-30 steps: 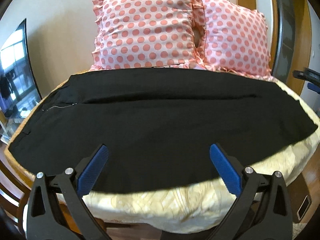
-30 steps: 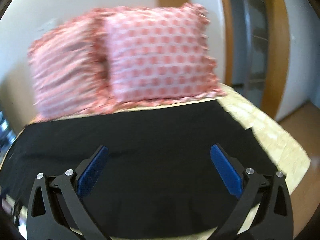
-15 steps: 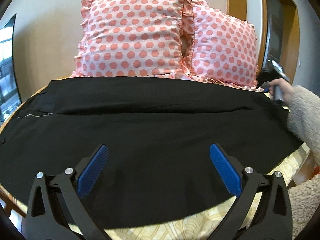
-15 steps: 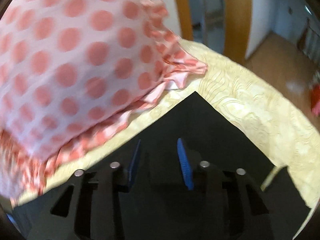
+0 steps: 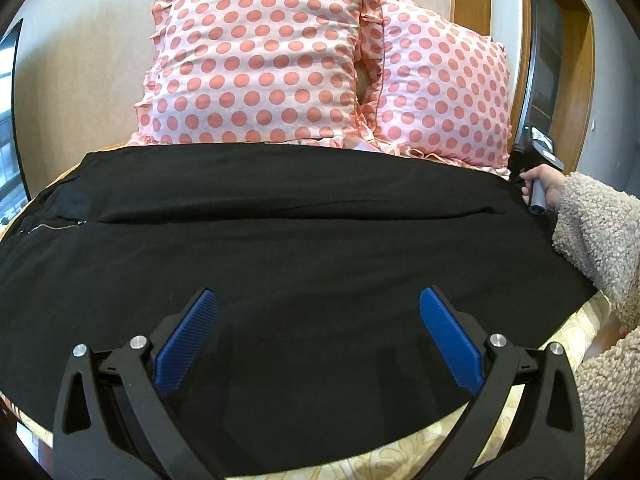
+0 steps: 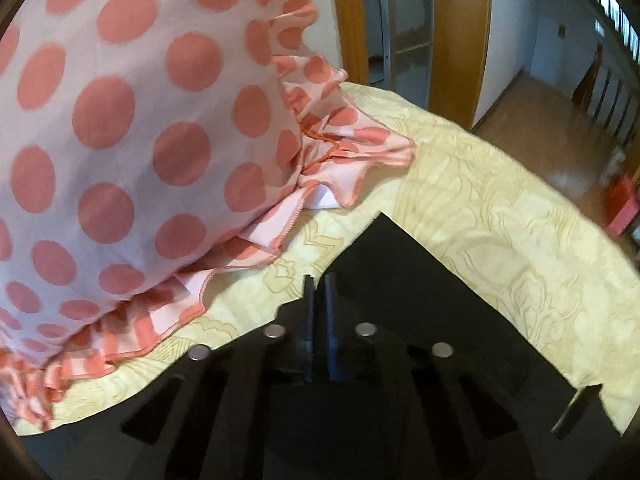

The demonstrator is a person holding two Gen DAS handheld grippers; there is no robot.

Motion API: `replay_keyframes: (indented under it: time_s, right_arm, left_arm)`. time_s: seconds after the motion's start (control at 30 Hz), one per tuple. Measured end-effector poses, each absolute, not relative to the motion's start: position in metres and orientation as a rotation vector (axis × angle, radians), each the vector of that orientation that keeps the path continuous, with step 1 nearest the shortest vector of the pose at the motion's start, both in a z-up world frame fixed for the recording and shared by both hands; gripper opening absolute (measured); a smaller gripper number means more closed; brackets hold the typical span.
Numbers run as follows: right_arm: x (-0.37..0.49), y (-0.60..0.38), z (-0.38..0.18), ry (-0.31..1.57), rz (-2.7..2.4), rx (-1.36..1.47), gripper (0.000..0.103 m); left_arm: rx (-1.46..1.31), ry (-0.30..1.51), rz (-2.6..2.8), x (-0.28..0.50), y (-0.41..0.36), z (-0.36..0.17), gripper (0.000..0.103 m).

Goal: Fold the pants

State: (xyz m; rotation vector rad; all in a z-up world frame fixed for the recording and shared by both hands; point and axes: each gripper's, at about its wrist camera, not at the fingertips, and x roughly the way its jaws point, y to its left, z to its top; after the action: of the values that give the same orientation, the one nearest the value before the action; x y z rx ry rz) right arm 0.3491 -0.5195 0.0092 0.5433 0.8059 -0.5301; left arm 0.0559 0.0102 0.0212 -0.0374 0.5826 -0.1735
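Observation:
Black pants (image 5: 304, 248) lie flat across the bed, waist with zipper at the left, hems at the right. My left gripper (image 5: 318, 332) is open and empty, hovering over the near edge of the pants. My right gripper (image 6: 318, 292) has its jaws nearly closed at the far right corner of the pants (image 6: 400, 276); whether cloth is pinched between them is hidden. In the left wrist view the right gripper (image 5: 534, 164) shows at that far corner, held by a hand in a fleece sleeve.
Two pink polka-dot pillows (image 5: 260, 64) stand against the wall behind the pants; one pillow's ruffle (image 6: 160, 128) lies close to my right gripper. A yellow bedspread (image 6: 500, 208) covers the bed. A wooden door frame (image 6: 460, 32) and floor lie to the right.
My right gripper moved to the far right corner of the pants and its jaws closed from wide open to nearly shut. My left gripper advanced slightly over the pants, staying open.

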Motion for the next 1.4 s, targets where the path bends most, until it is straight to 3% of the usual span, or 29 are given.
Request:
replay_keyframes:
  time_s: [0.17,0.33,0.57,0.87,0.97,1.03,1.1,1.4]
  right_arm:
    - [0.297,-0.524,0.036,0.641,-0.383,0.616,0.002]
    - [0.193,-0.511,0.066,0.461,-0.204,0.674,0.002]
    - [0.059,-0.479,0.037,0.457,-0.121,0.694,0.002]
    - [0.046,-0.495,0.006,0.569,-0.059,0.888,0.006]
    - [0.044,-0.5,-0.001,0.587,-0.023,0.961,0.015]
    - [0.044,-0.504,-0.008,0.605,-0.017,1.008,0.032]
    - [0.045,-0.506,-0.013,0.616,-0.013,1.045,0.037]
    - [0.063,-0.502,-0.024,0.662,-0.107,1.062,0.034]
  left_arm:
    - [-0.051,0.572,-0.154,0.047,0.016,0.027,0.101]
    - [-0.098,0.571,-0.155,0.04,0.022,0.031,0.101]
    - [-0.131,0.548,-0.15,0.027,0.019,0.04,0.101]
    - [-0.204,0.587,-0.122,0.028,0.028,0.042,0.101]
    - [-0.302,0.608,-0.126,0.031,0.049,0.04,0.101]
    - [-0.347,0.611,-0.118,0.033,0.06,0.039,0.101]
    - [-0.373,0.611,-0.095,0.035,0.069,0.04,0.101]
    - [-0.333,0.584,-0.071,0.048,0.081,0.054,0.101]
